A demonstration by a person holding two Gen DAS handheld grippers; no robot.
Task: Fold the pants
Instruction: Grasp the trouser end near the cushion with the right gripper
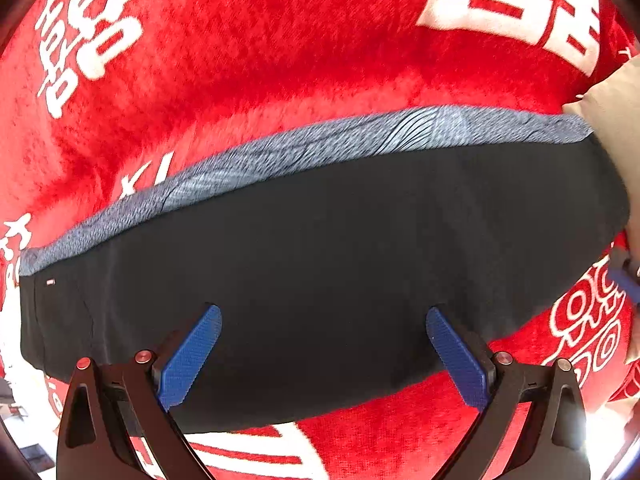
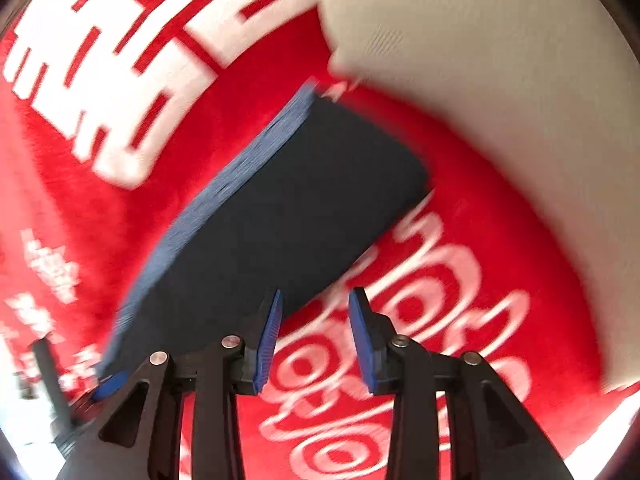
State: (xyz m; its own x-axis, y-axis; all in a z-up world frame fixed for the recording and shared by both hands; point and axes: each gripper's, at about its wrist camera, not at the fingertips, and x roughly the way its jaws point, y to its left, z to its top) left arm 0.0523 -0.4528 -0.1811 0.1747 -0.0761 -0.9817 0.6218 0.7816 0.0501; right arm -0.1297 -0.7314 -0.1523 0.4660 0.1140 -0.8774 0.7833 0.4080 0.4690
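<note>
Across the middle of the red blanket (image 1: 280, 60) the dark pants (image 1: 320, 260) are laid flat in a long band, the blue-grey waistband (image 1: 320, 140) along the far edge. The left gripper (image 1: 324, 320) is held wide open above the cloth, grasping nothing. The right gripper (image 2: 316, 308) is half-parted and empty at the near hem. A beige pillow (image 2: 480, 80) crowds one end. Probably both near corners should be pinched squarely, single-layered, before the fold is carried across.

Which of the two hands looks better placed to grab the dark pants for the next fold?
Probably the left: its tool hangs open right over the pants. The right tool sits off their edge, over the red blanket.
</note>
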